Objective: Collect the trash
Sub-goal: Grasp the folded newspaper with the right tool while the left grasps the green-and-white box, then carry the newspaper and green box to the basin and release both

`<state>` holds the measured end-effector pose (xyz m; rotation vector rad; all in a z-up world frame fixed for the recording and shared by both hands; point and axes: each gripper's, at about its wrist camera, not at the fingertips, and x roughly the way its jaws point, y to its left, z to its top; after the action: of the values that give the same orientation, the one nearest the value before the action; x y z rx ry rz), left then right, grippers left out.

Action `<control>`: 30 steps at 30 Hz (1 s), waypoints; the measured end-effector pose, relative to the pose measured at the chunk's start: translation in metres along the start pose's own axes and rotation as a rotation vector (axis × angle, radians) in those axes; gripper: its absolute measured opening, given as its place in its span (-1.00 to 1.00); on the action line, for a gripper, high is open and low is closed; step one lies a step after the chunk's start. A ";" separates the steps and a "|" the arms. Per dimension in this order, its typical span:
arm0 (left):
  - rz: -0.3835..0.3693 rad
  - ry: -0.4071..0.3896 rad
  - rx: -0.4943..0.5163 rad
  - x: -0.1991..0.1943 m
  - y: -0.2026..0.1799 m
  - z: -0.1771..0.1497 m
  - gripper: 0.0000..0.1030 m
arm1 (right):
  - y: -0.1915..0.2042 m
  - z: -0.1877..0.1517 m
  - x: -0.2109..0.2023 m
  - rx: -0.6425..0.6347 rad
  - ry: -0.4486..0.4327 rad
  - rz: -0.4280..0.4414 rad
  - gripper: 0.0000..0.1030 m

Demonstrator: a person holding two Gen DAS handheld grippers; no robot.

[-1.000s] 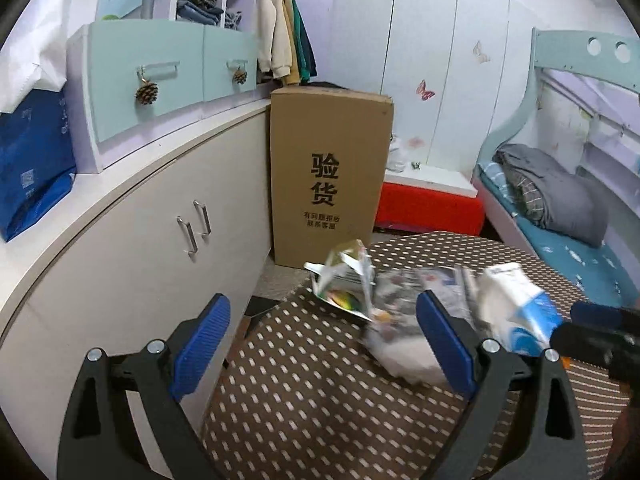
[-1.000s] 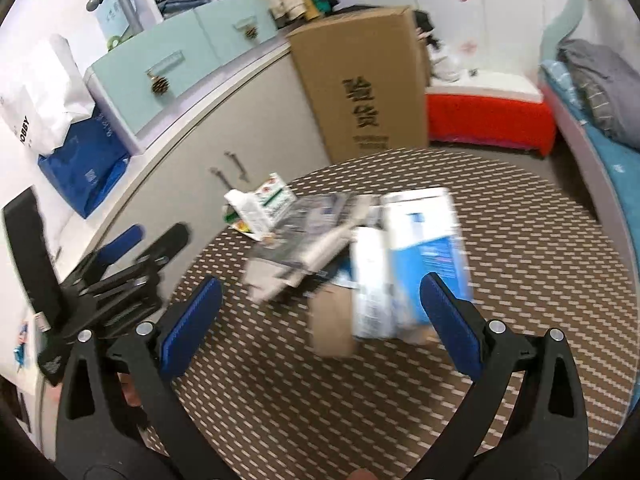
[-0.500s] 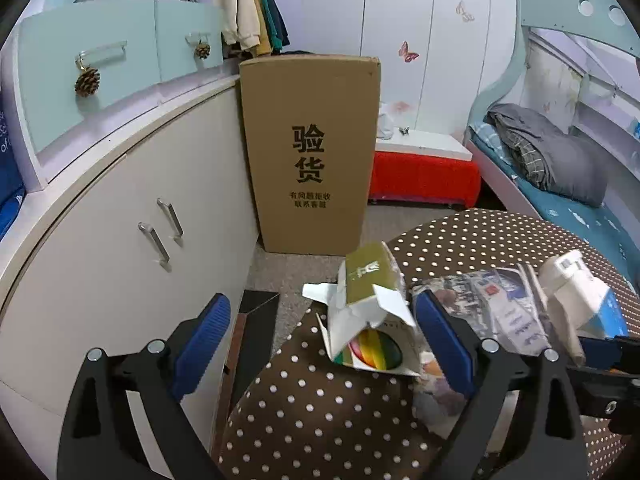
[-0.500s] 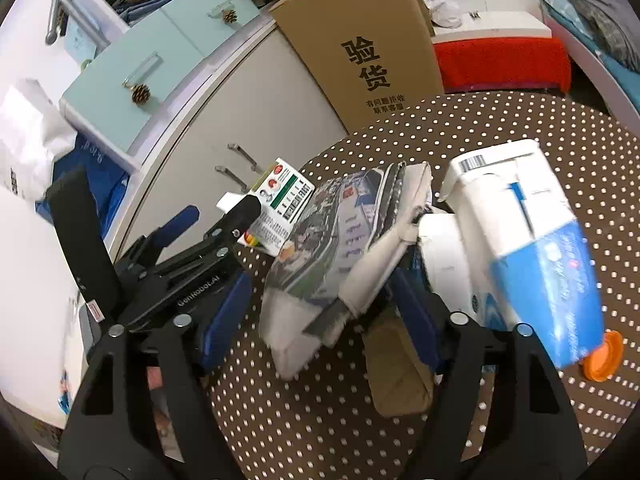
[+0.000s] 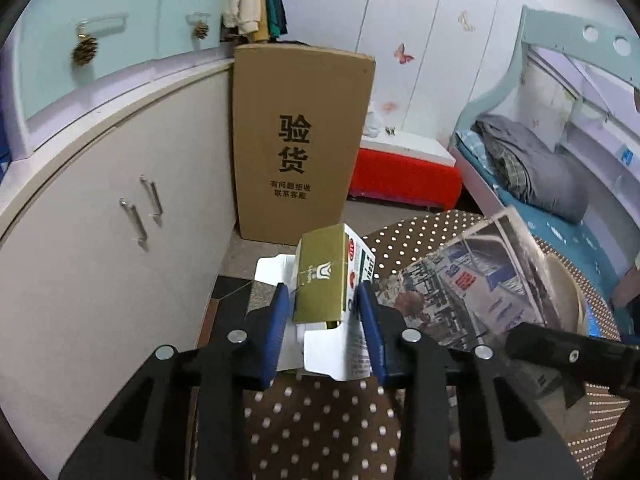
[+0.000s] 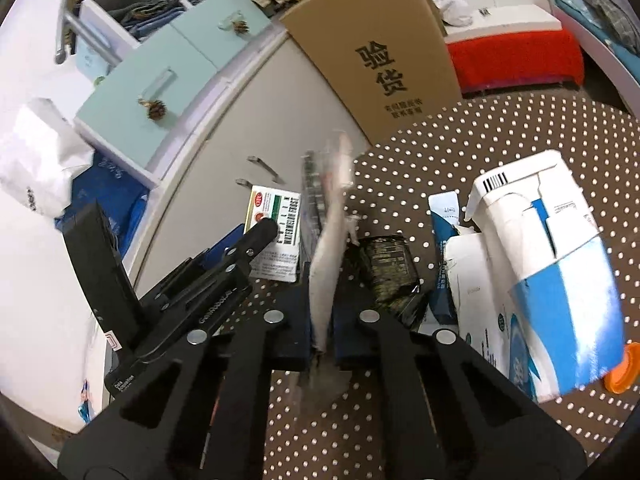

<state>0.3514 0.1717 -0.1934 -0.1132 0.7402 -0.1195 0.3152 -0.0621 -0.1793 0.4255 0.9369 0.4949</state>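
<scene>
A small green-and-white carton [image 5: 324, 280] lies at the left edge of the brown dotted table [image 5: 320, 420]. My left gripper [image 5: 322, 312] has it between its blue pads, which touch both sides as the jaws are closing. A folded newspaper [image 6: 328, 240] stands on edge, and my right gripper [image 6: 322, 320] is shut on it. The left wrist view shows the same newspaper [image 5: 460, 280] tilted up, with a right gripper finger [image 5: 560, 354] below it. A white-and-blue milk carton [image 6: 552, 280] and a dark foil packet [image 6: 384, 272] lie to the right of the newspaper.
A tall cardboard box [image 5: 300, 140] leans against the white cabinet [image 5: 120, 220] beyond the table. A red box [image 5: 404, 176] sits on the floor behind it, and a bed [image 5: 560, 184] is at the right. An orange cap [image 6: 622, 372] lies by the milk carton.
Both grippers came forward and down and went from wide open to closed, the left around the small carton and the right on the newspaper. The newspaper has tipped from lying flat to standing on edge.
</scene>
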 end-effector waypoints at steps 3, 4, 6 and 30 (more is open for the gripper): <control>0.007 -0.024 -0.007 -0.021 -0.002 -0.003 -0.32 | 0.003 -0.001 -0.012 -0.007 -0.014 0.017 -0.88; 0.010 -0.031 -0.008 -0.027 -0.004 -0.004 -0.32 | 0.005 -0.002 -0.020 -0.012 -0.021 0.028 -0.88; 0.013 -0.049 -0.012 -0.043 -0.009 -0.006 -0.32 | 0.005 -0.003 -0.030 -0.017 -0.032 0.038 -0.88; -0.311 -0.106 0.138 -0.161 -0.243 -0.030 -0.32 | -0.123 -0.054 -0.324 0.095 -0.442 -0.128 -0.88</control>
<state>0.1967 -0.0461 -0.0735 -0.1011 0.6029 -0.4566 0.1354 -0.3397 -0.0634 0.5310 0.5563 0.2248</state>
